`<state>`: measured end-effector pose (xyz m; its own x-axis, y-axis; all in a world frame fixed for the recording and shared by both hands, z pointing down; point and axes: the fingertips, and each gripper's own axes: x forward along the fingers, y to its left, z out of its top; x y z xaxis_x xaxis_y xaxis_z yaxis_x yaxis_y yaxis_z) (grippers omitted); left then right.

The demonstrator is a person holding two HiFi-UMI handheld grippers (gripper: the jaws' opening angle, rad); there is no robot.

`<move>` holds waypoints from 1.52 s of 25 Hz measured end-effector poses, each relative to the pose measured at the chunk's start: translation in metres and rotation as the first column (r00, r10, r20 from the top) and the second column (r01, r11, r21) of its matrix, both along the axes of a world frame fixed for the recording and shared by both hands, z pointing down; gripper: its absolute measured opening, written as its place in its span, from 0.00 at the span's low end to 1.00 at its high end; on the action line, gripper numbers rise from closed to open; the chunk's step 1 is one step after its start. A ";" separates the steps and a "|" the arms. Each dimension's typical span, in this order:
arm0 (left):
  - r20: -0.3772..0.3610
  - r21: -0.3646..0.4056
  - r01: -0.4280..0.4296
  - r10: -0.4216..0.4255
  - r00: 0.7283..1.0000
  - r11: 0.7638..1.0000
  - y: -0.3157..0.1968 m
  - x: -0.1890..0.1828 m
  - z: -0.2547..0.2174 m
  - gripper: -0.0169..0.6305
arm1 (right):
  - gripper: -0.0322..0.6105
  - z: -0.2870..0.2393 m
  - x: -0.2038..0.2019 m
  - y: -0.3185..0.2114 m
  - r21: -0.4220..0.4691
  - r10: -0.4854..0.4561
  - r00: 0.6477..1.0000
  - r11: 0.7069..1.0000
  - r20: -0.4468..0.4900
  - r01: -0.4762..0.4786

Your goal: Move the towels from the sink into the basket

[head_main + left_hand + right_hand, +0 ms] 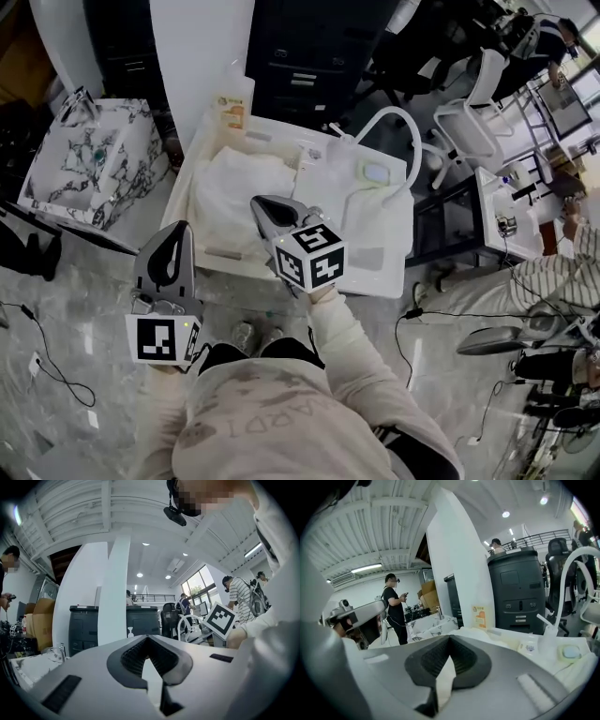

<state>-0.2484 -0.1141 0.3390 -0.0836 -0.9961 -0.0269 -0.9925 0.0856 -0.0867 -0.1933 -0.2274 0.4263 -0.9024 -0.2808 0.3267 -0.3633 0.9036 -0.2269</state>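
Head view: towels point(232, 192) partly hidden

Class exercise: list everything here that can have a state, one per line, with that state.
right gripper: shut, pinching a fold of the towel over the sink.
left gripper: shut, empty, held clear of the sink.
towel: crumpled in the sink basin, not yet in the basket.
basket: upright, open-topped, no towel seen inside.
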 end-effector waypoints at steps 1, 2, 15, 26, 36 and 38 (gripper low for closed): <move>0.004 0.001 -0.009 0.009 1.000 1.000 -0.001 0.002 0.000 0.04 | 0.06 -0.003 0.004 0.001 0.011 0.007 1.000 1.000 0.013 -0.007; 0.005 0.001 -0.017 0.017 1.000 1.000 -0.002 0.005 -0.001 0.04 | 0.06 -0.007 0.009 0.001 0.021 0.013 1.000 1.000 0.028 -0.014; 0.008 0.015 -0.083 0.083 0.997 0.996 -0.006 0.036 -0.011 0.04 | 0.06 -0.039 0.067 0.007 0.138 0.111 0.990 0.983 0.090 -0.123; 0.017 0.024 -0.132 0.132 0.991 0.991 -0.006 0.059 -0.017 0.04 | 0.06 -0.063 0.105 0.017 0.184 0.182 0.973 0.961 0.145 -0.207; 0.026 0.031 -0.164 0.163 0.986 0.986 -0.001 0.070 -0.025 0.04 | 0.06 -0.078 0.134 0.026 0.209 0.240 0.952 0.938 0.190 -0.278; 0.027 0.032 -0.168 0.168 0.986 0.985 0.001 0.073 -0.026 0.04 | 0.06 -0.082 0.138 0.029 0.214 0.244 0.948 0.934 0.207 -0.287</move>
<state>-0.1757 -0.1135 0.3131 0.0859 -0.9944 -0.0612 -0.9908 -0.0788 -0.1102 -0.0557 -0.1988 0.3447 -0.8204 -0.5680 0.0652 -0.5718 0.8145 -0.0980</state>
